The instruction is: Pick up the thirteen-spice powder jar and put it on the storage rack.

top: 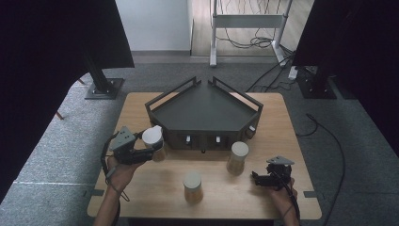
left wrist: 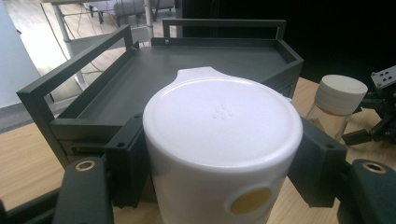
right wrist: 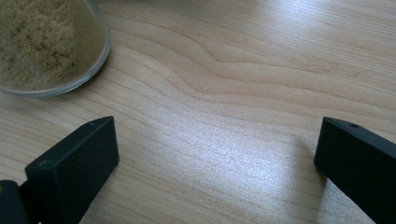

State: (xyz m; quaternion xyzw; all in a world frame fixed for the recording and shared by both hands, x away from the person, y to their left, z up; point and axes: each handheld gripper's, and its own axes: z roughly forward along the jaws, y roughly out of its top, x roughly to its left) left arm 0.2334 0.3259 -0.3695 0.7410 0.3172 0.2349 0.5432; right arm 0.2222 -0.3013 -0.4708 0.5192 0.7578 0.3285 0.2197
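The left gripper (top: pixel 147 149) is held level near the table's (top: pixel 155 188) left edge, clamping a white-lidded jar (top: pixel 153 141) just before the dark corner shelf (top: pixel 202 110). The right gripper (top: pixel 261 178), near the right edge, stands released, nothing between its jaws. The jar's lower body is hidden in the left gripper view.

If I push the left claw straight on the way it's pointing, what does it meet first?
Probably the dark corner shelf: its front wall stands just beyond the white-lidded jar held in the left claw. Depth is unclear.

Dark corner shelf (top: pixel 204 110) at table (top: pixel 155 186) back; two lidded jars (top: pixel 192 187) (top: pixel 237 157) in front — apart, upright.
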